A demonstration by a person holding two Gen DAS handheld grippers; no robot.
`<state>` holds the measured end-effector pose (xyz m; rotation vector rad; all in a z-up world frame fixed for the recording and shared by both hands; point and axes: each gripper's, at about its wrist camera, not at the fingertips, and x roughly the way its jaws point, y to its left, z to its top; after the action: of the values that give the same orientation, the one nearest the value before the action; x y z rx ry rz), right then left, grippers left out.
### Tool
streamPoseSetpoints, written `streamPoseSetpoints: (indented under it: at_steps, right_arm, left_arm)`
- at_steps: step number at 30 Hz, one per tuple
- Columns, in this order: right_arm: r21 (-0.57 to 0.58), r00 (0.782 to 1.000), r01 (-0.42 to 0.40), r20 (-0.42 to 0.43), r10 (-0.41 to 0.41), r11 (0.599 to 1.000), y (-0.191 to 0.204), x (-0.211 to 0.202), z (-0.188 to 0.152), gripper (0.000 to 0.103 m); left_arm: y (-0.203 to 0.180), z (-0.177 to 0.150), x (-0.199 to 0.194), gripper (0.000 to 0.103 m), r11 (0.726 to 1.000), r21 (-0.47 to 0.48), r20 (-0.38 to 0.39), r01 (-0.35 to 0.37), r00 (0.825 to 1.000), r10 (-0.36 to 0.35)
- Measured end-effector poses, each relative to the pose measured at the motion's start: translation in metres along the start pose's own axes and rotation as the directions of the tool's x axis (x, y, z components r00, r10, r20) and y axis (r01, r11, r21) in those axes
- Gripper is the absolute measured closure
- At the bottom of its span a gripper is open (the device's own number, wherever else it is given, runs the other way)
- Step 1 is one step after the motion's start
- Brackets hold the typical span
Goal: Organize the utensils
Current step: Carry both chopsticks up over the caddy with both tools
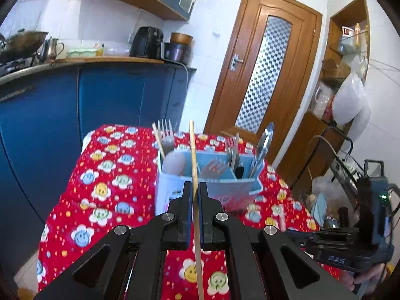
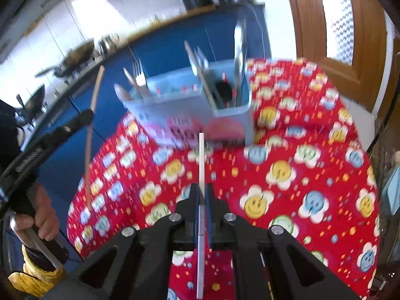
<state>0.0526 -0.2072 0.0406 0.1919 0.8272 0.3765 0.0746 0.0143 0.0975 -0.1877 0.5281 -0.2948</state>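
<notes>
In the left wrist view, the left tongs (image 1: 195,192) are closed tight on a wooden chopstick (image 1: 193,155), which runs up between the fingers and leans slightly left, its tip above the near wall of the caddy (image 1: 212,187). The caddy, a pale blue divided box, stands on the bench (image 1: 112,175) under a red smiley-flower cloth, just beyond the tongs. Forks (image 1: 166,131), a pink spoon (image 1: 173,162) and steel cutlery (image 1: 262,147) stand upright in its compartments. The right tongs' body shows to the caddy's right. The right wrist view is blurred: the right tongs (image 2: 202,195) are clamped on a white stick (image 2: 201,165) pointing toward the caddy (image 2: 195,100), short of its near wall. Left of the caddy, the left tongs (image 2: 86,116) hold the chopstick (image 2: 93,105) tilted.
</notes>
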Motion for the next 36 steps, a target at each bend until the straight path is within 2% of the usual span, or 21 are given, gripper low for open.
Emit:
streamPoseSetpoints:
  at_steps: [5,11,21,28,32,36]
  right_arm:
    - [-0.008,0.988,0.011,0.152,-0.009,1.000,0.001,-0.017,0.017,0.097]
    - [-0.007,0.961,0.018,0.276,-0.016,1.000,0.000,-0.029,0.040,0.097]
    - [-0.052,0.913,0.070,0.405,-0.043,0.996,0.003,-0.032,0.078,0.097]
    - [-0.072,0.879,0.091,0.475,-0.046,0.993,0.003,-0.023,0.101,0.097]
    - [-0.094,0.856,0.136,0.513,-0.069,0.986,0.007,-0.013,0.110,0.097]
    - [-0.105,0.850,0.166,0.520,-0.089,0.980,0.006,0.003,0.113,0.097]
  left_arm:
    - [-0.004,0.022,0.007,0.099,1.000,-0.009,0.053,-0.008,0.999,0.008]
    - [-0.011,0.052,0.014,0.099,1.000,-0.006,0.155,-0.019,0.988,0.019]
    - [-0.016,0.092,0.040,0.099,0.997,-0.011,0.318,-0.079,0.945,0.078]
    - [-0.013,0.086,0.066,0.099,0.992,0.000,0.351,-0.125,0.929,0.117]
    - [-0.011,0.079,0.079,0.099,0.989,0.004,0.352,-0.145,0.926,0.134]
    - [-0.010,0.072,0.087,0.099,0.987,0.011,0.356,-0.161,0.923,0.146]
